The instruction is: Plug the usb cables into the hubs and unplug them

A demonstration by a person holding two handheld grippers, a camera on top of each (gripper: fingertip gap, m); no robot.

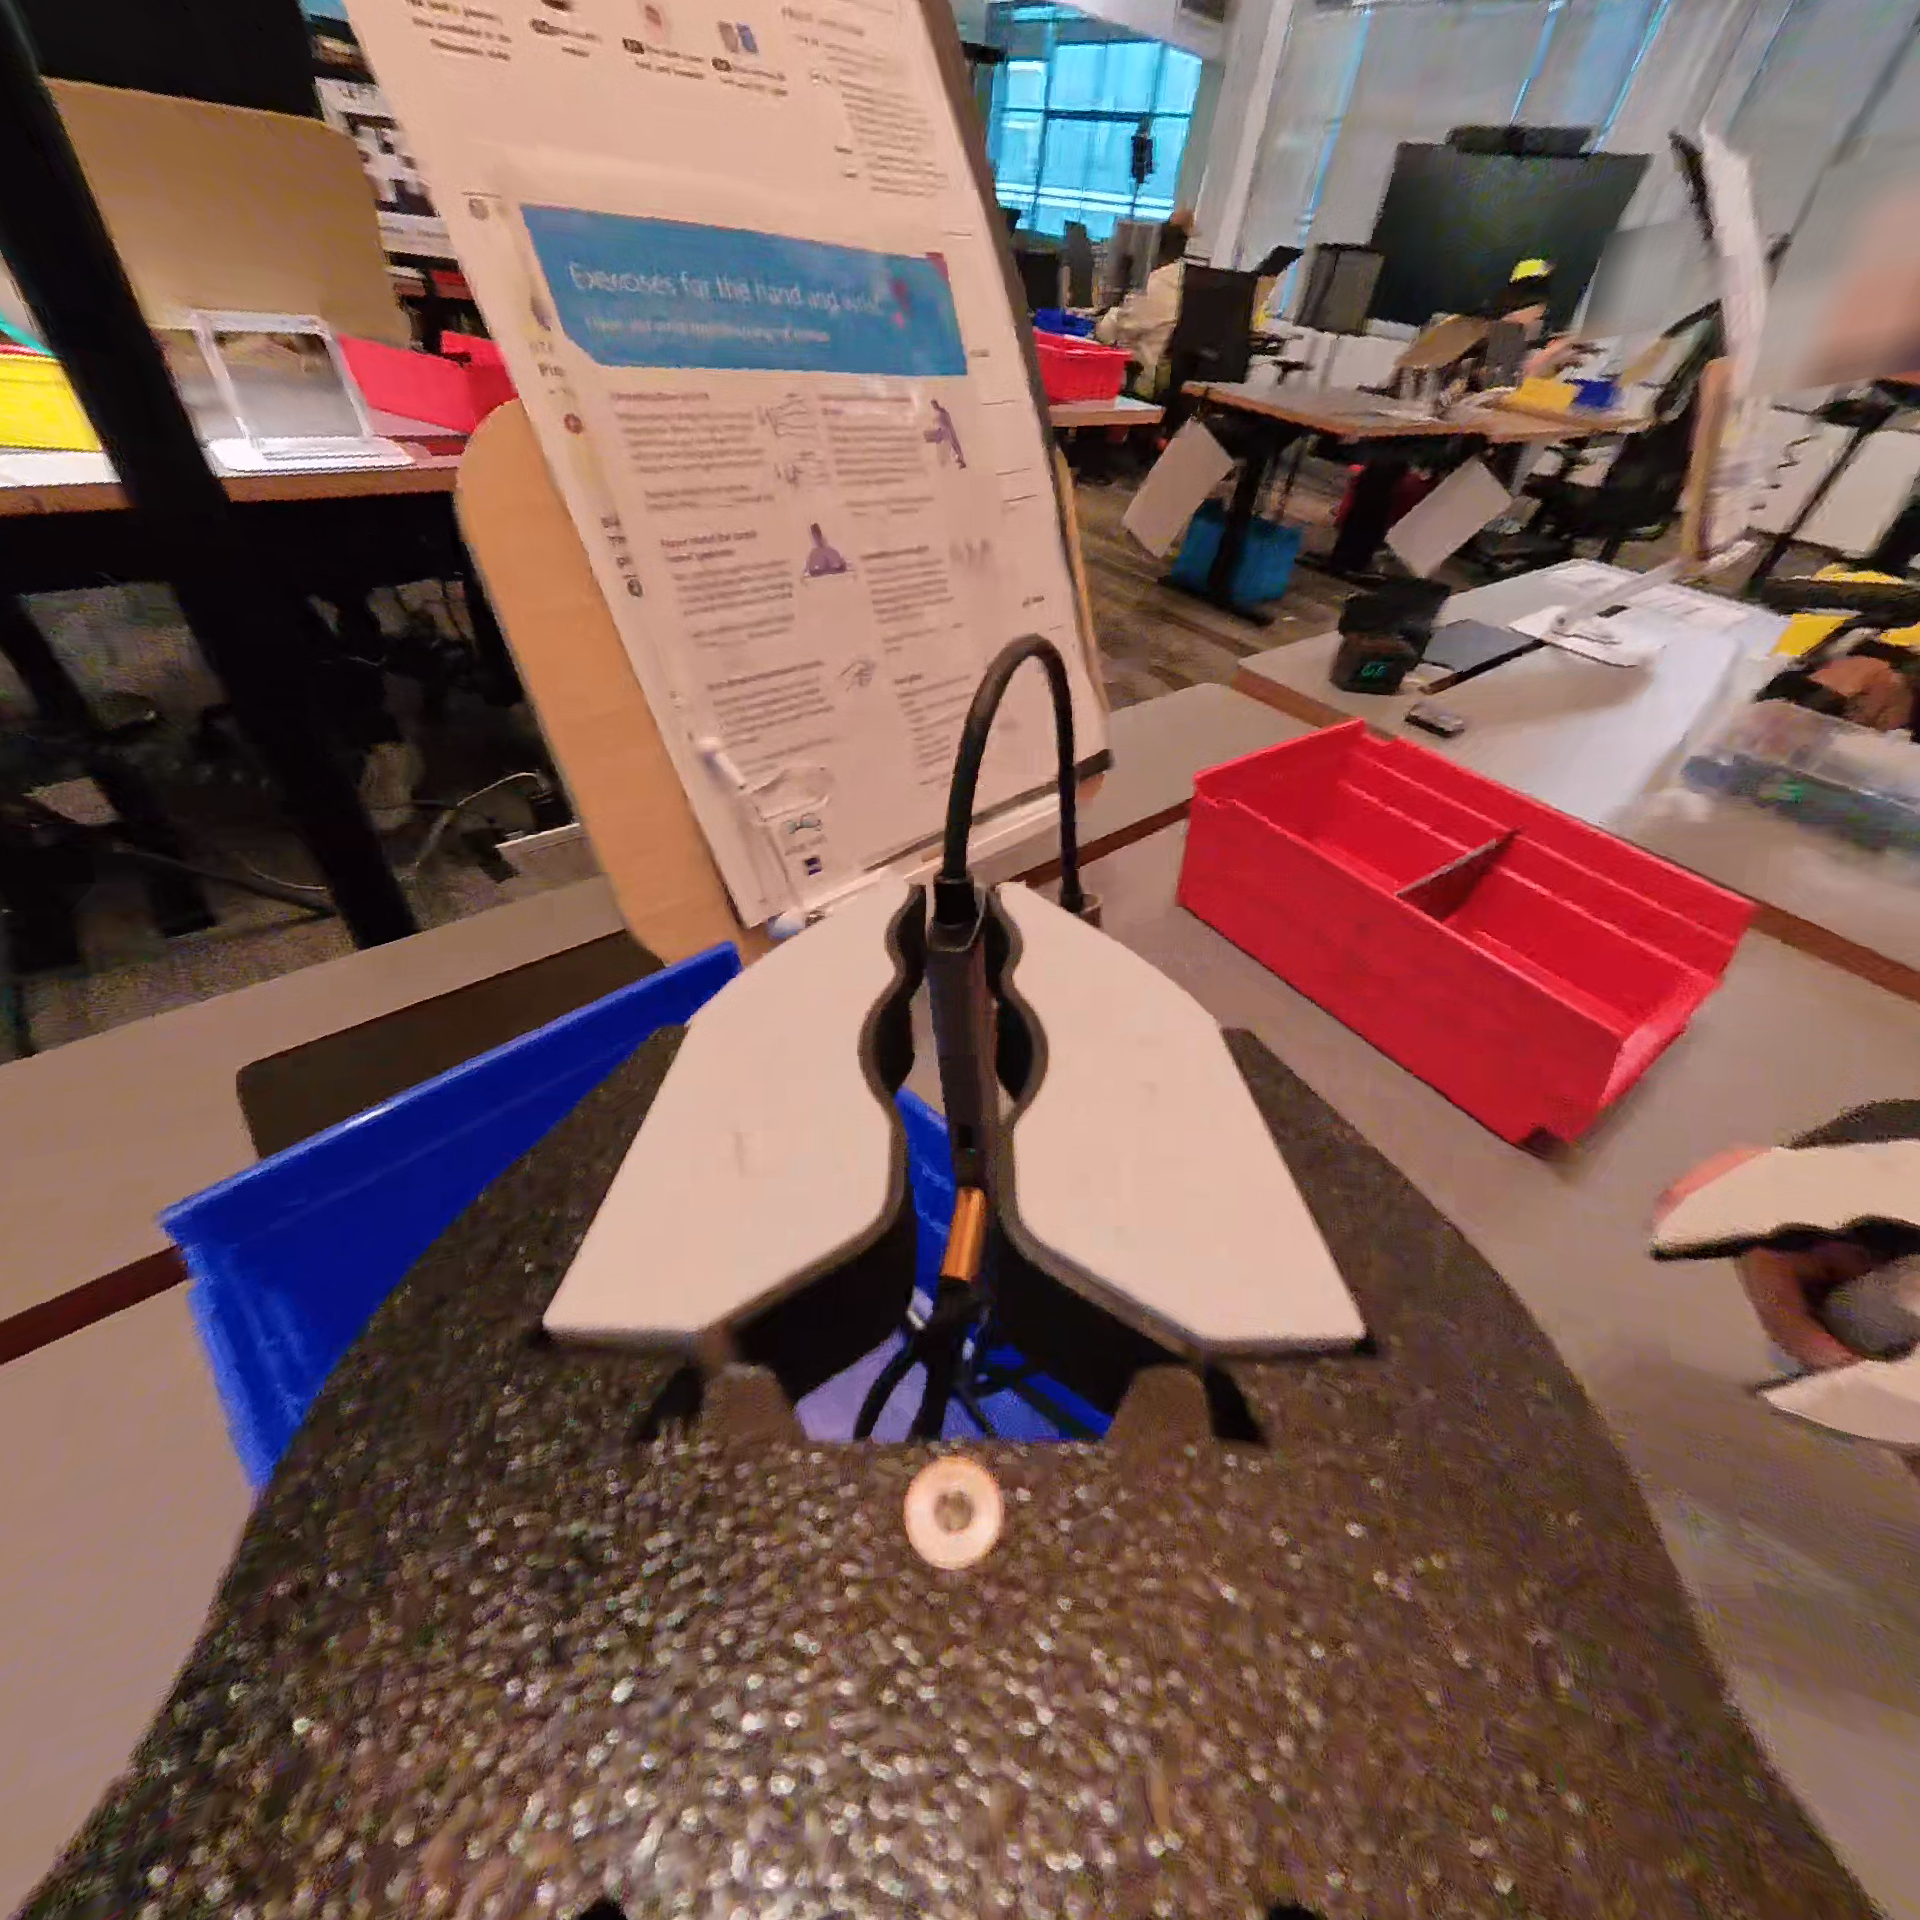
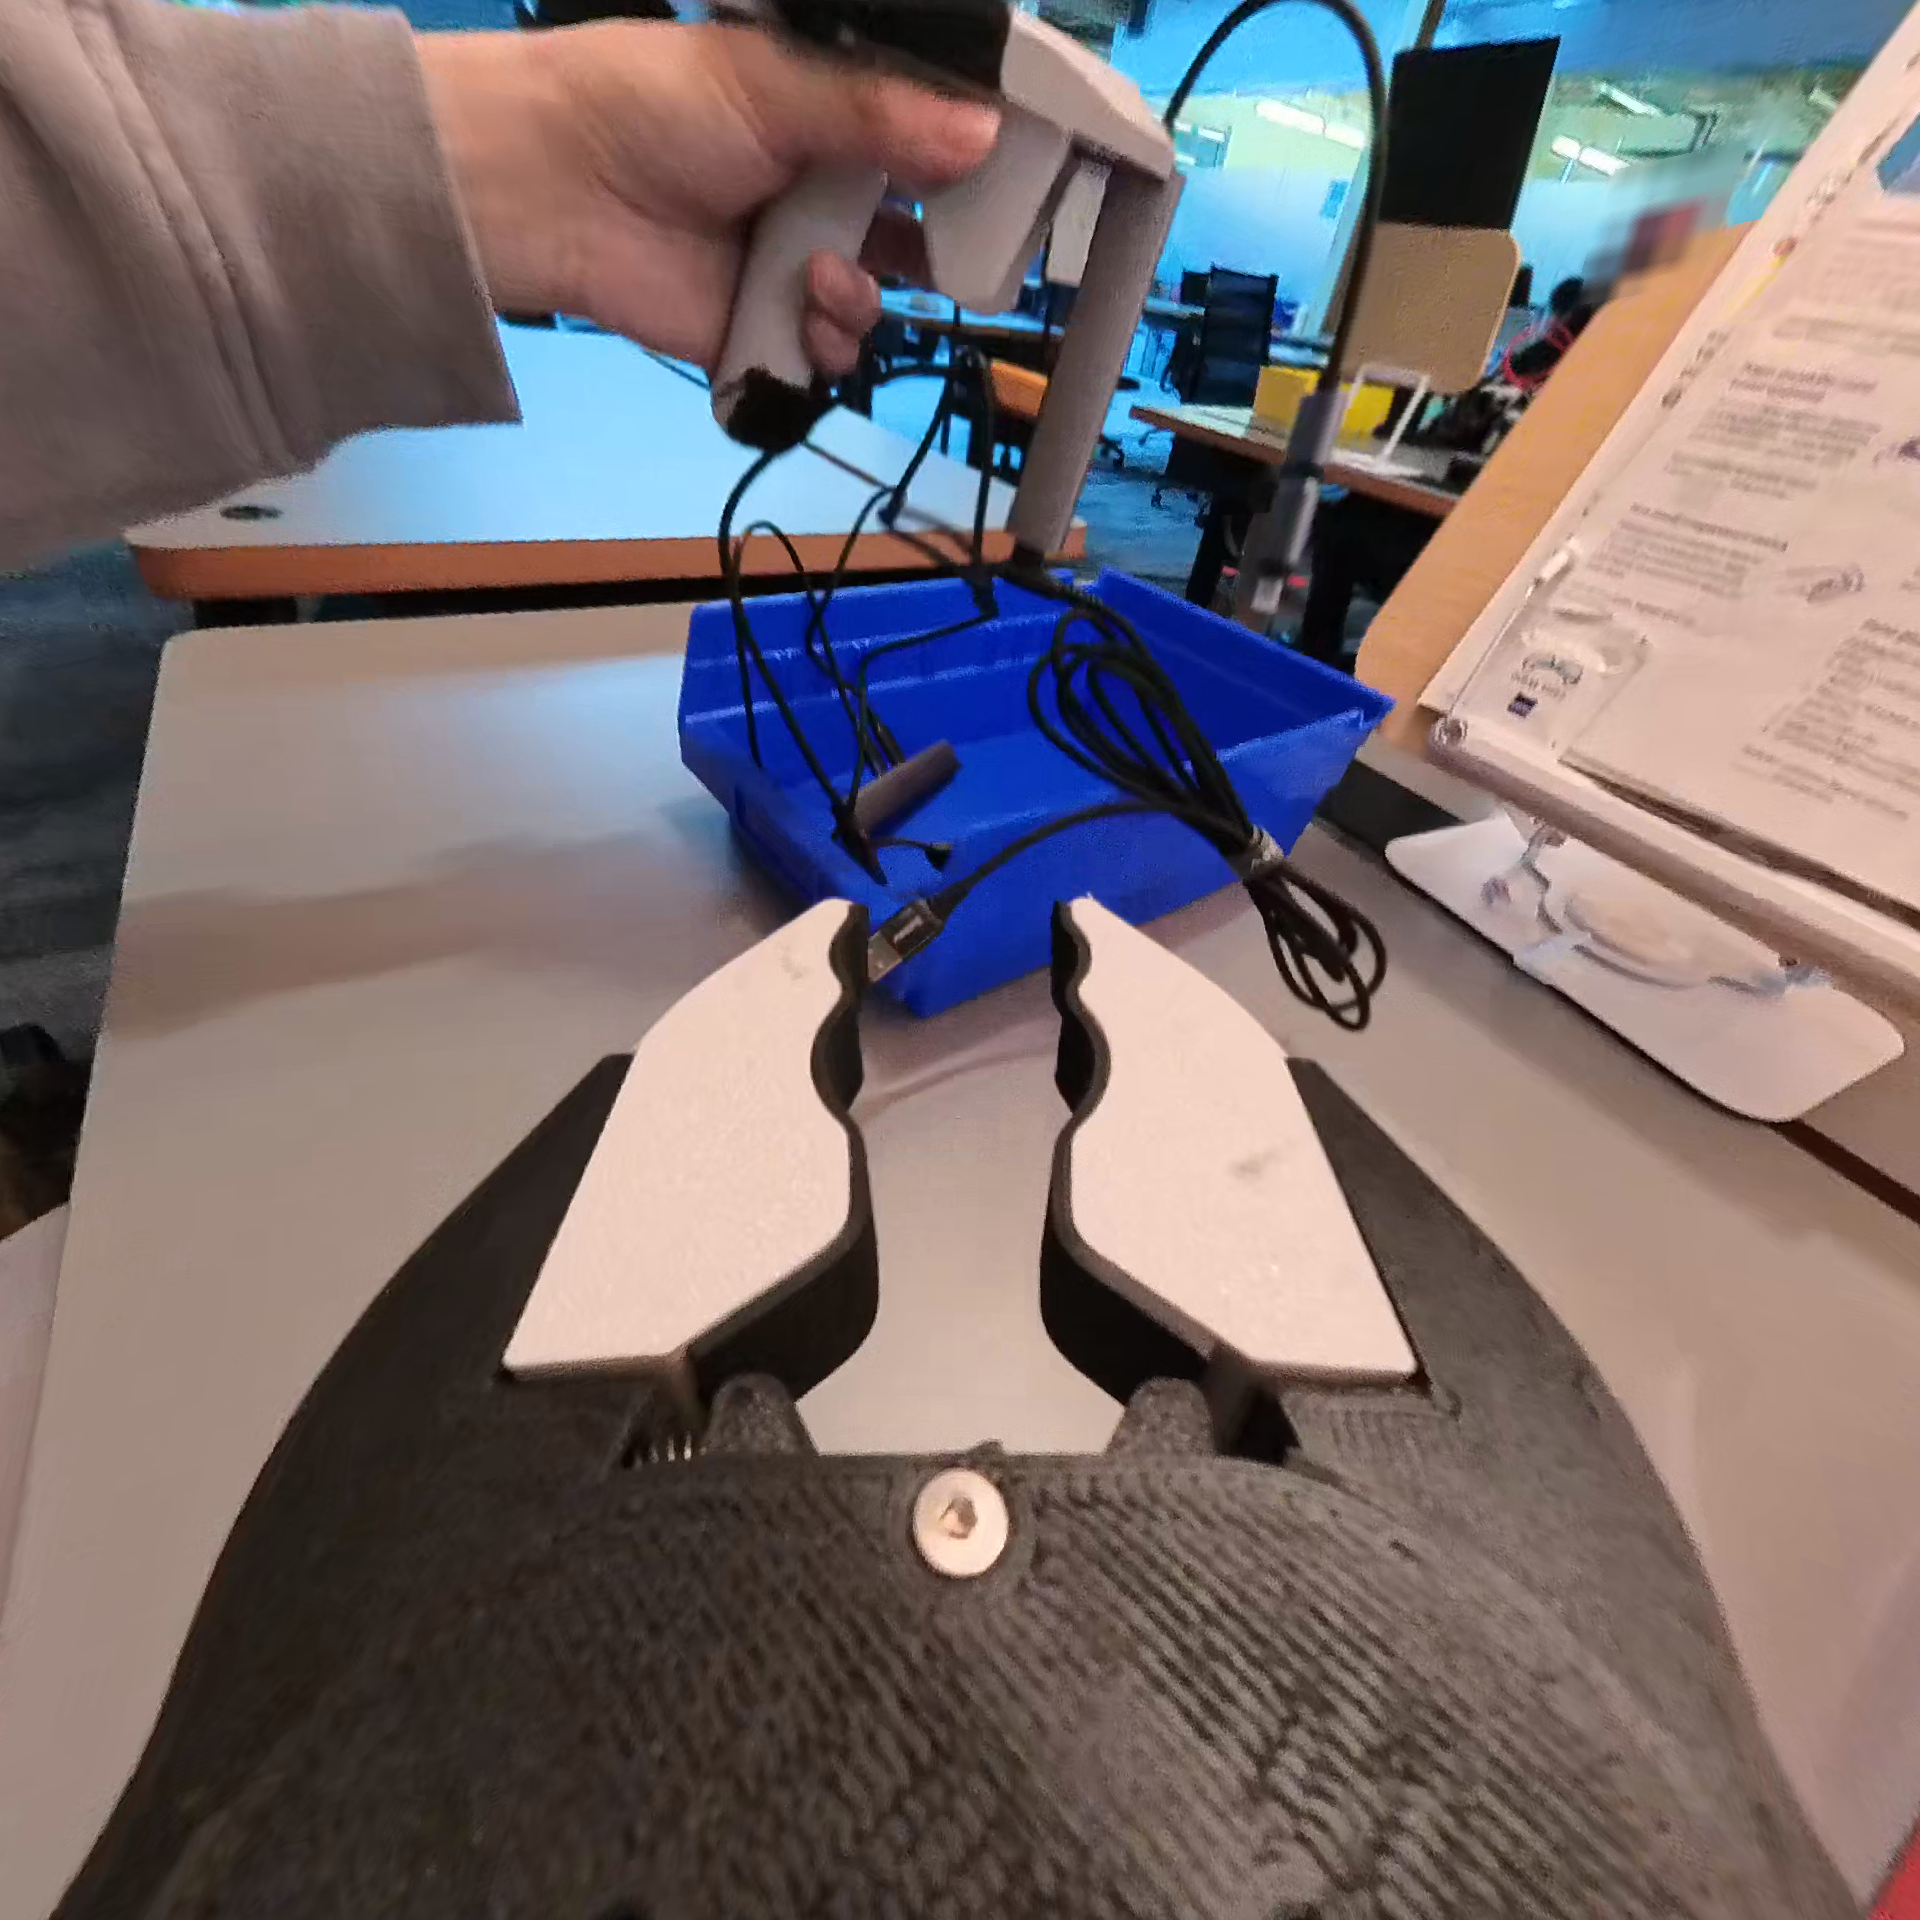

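Observation:
My left gripper [image 1: 954, 904] is shut on the plug body of a black USB cable [image 1: 951, 1018], above the blue bin [image 1: 416, 1174]. The cable arcs up past the fingertips and down to the right. An orange-collared plug [image 1: 961, 1236] and more cables hang below it into the bin. My right gripper [image 2: 961, 935] is open and empty, low over the table in front of the blue bin [image 2: 1039, 769]. A silver USB plug [image 2: 899, 940] hangs over the bin's front wall beside its left fingertip. A grey hub [image 2: 906, 781] lies in the bin.
A bundled black cable [image 2: 1247, 842] drapes over the bin's right front corner onto the grey table [image 2: 416, 831]. A tilted board with printed sheets [image 1: 779, 468] stands behind the bin. A red divided bin [image 1: 1455, 935] sits to the right. A hand [image 2: 644, 177] holds the left gripper. The left gripper's tips are roughly 25 centimetres from the right gripper's.

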